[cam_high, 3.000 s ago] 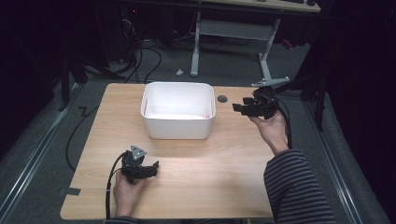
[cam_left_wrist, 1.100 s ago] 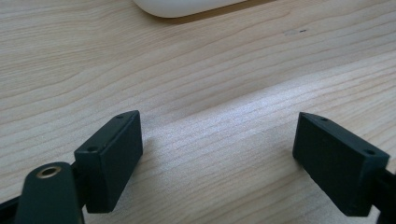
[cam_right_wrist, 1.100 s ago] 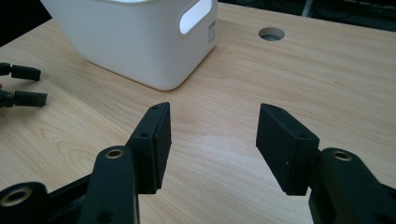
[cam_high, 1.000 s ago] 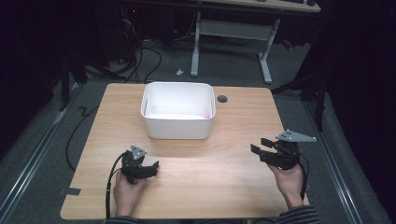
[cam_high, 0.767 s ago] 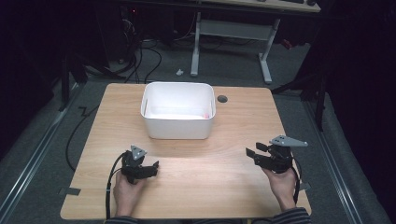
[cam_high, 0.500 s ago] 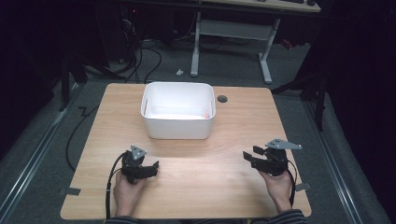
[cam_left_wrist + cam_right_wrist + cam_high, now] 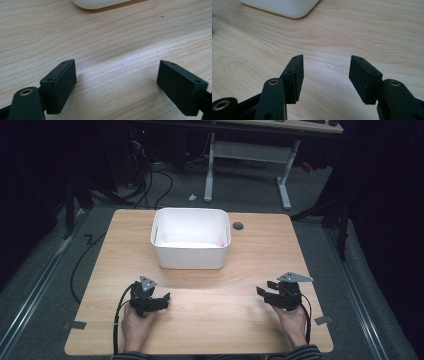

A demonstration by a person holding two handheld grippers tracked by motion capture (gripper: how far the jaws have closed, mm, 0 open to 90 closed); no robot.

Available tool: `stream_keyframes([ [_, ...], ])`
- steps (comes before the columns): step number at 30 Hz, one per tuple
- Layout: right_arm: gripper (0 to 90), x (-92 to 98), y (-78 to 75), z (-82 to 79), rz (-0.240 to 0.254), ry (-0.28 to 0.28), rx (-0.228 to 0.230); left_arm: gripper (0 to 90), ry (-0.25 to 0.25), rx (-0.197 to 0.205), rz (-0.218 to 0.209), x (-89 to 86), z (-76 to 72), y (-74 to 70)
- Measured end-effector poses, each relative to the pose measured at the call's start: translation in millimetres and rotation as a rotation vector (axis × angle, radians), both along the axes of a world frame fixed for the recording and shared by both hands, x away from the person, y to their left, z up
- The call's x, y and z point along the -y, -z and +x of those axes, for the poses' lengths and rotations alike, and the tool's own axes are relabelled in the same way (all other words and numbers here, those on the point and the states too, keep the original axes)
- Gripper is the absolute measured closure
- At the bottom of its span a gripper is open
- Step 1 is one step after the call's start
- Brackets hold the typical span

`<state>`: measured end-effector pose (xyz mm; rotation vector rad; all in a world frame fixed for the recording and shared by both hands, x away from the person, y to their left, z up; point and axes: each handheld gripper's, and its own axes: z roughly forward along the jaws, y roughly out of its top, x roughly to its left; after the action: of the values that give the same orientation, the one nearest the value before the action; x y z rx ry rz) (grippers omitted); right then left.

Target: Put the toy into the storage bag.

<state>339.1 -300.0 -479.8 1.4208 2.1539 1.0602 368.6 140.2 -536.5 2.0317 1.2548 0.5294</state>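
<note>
Resting low on the tabletop (image 7: 210,295), both grippers sit near the person's edge, one at each side, well apart from each other. The left gripper (image 7: 162,299) lies under the person's left hand (image 7: 134,322), its black body against the wood and its cable looping back toward the near edge. In the left gripper view its jaws stand wide apart with only bare wood grain between them, so they are open and hold nothing. The right gripper (image 7: 264,289) is in the person's right hand (image 7: 292,320), with the grey three-cornered plate on top of it catching the light. In the right gripper view its jaws stand at a moderate gap, narrower than the left pair, again with only wood between the pads: open, gripping nothing.

Both sets of jaws point roughly toward the white bin (image 7: 190,240), which stands upright on the far half of the tabletop, a little left of centre and well apart from both grippers. A rounded corner of it shows at the top of each gripper view (image 7: 100,3) (image 7: 284,7). Something small and reddish lies inside it near the right wall; I cannot tell what it is. A round cable hole (image 7: 238,226) sits in the wood just right of the bin.
</note>
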Motion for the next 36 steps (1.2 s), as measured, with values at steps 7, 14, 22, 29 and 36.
stream_keyframes([
  [7,43.7,-0.8,9.5,3.2,-0.001,0.013,-0.007,16.2,0.001,0.0,0.0,0.0,0.0,0.0],
  [14,43.6,-3.6,21.8,9.3,-0.022,0.015,-0.025,16.2,0.002,0.0,0.0,0.1,-0.1,0.0],
  [22,42.6,-7.4,32.7,14.0,-0.04,0.015,-0.018,16.2,0.002,0.0,0.0,0.1,-0.1,0.0],
  [29,42.1,-11.0,39.9,16.1,-0.074,0.028,-0.021,16.3,0.002,0.002,0.0,0.3,-0.4,0.1],
  [36,42.0,-13.5,43.7,18.0,-0.097,0.039,-0.01,16.4,0.002,0.002,0.0,0.3,-0.4,0.1],
])
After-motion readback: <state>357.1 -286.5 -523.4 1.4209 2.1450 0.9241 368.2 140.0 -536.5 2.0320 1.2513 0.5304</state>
